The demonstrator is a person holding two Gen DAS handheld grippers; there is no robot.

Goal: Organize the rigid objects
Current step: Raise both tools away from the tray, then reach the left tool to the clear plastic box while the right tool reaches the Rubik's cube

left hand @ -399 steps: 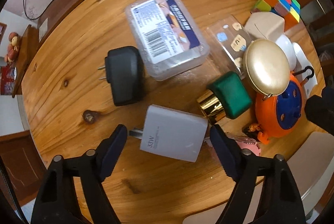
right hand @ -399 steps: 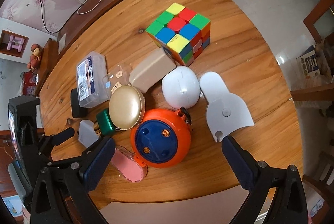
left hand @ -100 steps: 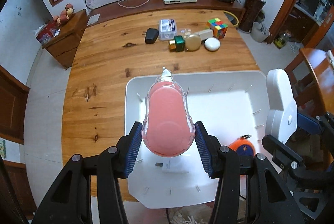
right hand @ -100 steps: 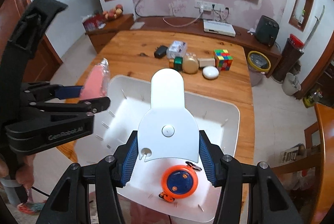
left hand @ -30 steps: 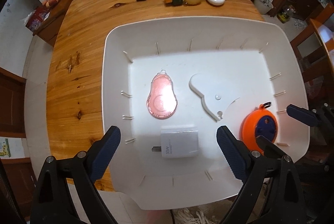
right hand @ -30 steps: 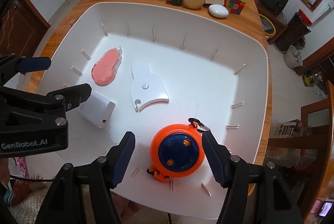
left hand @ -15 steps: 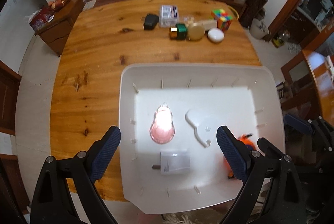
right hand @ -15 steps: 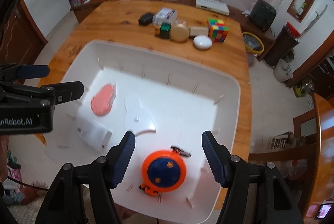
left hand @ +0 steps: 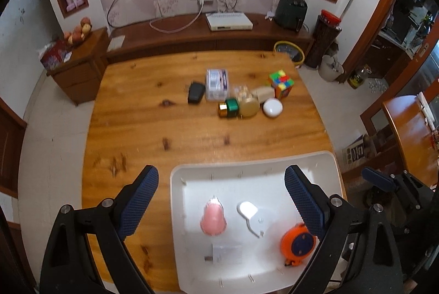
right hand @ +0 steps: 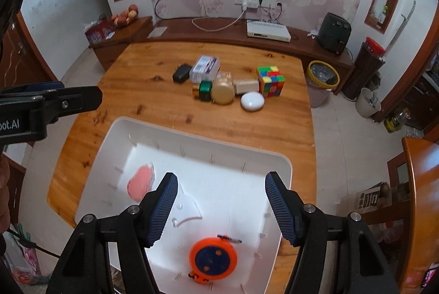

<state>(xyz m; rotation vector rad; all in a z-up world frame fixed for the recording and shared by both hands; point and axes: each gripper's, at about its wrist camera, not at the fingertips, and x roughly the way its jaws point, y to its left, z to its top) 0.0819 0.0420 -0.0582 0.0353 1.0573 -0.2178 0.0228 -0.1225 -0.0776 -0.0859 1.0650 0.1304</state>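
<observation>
Both grippers risen, bin (left hand: 175,184) holds four

We see a wooden table (left hand: 142,129) carrying a white bin (left hand: 175,211) at its near edge and a cluster of things toward the far side. In that cluster lie a black adapter (left hand: 196,92), a clear box (left hand: 216,84) just beside it, a green-capped bottle (left hand: 229,108), a gold disc (left hand: 249,107), a beige block (left hand: 264,93), a white puck (left hand: 272,108) and a colour cube (left hand: 281,82). The bin stands well apart from them.
</observation>
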